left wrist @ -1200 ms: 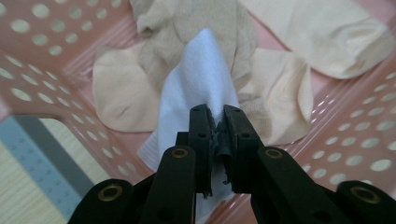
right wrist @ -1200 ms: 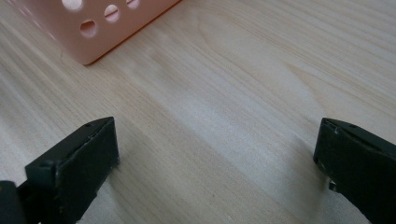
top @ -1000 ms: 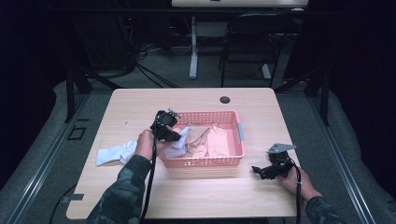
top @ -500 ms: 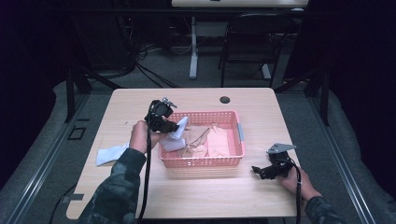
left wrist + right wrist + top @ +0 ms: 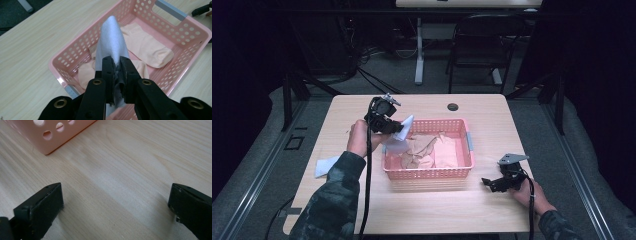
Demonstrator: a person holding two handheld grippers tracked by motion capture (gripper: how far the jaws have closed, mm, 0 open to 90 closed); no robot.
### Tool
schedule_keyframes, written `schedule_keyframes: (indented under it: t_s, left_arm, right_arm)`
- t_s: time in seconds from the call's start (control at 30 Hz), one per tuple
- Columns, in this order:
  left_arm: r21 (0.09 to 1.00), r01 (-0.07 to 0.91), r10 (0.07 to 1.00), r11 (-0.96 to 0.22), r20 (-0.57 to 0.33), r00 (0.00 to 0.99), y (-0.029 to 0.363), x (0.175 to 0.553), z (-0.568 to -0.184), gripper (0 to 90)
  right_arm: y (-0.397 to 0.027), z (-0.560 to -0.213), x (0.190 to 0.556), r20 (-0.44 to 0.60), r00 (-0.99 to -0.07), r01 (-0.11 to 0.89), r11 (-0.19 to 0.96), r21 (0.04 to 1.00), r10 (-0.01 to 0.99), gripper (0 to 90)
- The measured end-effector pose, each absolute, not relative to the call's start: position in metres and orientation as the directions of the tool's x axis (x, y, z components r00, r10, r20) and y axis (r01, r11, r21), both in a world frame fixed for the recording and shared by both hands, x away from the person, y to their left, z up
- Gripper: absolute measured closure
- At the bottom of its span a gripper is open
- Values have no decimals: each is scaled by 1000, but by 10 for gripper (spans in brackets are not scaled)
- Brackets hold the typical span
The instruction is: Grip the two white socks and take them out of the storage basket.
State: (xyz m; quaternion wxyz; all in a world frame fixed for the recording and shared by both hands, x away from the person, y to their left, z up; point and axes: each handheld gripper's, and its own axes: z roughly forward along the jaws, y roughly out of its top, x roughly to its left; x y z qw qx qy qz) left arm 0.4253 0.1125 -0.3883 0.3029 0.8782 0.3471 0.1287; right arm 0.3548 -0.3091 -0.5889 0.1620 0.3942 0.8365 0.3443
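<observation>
A pale grey-white sock [image 5: 111, 42] is hanging pinched at one end between the closed jaws of the left gripper [image 5: 388, 125], its free length drooping over the near-left corner of the pink perforated basket [image 5: 190, 30]. Seen from the left gripper view it is folding into a smooth, rounded ridge running away from the jaws. It is hovering above the peach-coloured socks [image 5: 147, 47] that are lying flat on the basket's floor, clear of the table.
</observation>
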Motion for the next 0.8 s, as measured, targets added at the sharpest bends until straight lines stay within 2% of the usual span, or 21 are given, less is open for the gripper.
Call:
schedule_keyframes:
  t_s: [0.47, 0.8]
  left_arm:
    - [653, 491, 691, -576, 69, 719, 121, 422, -343, 833]
    - [677, 491, 721, -549, 87, 687, 139, 416, -325, 833]
  right_arm:
    - [-310, -589, 355, -7, -638, 547, 460, 700, 770, 0]
    - [-310, -589, 356, -5, -642, 545, 461, 701, 766, 0]
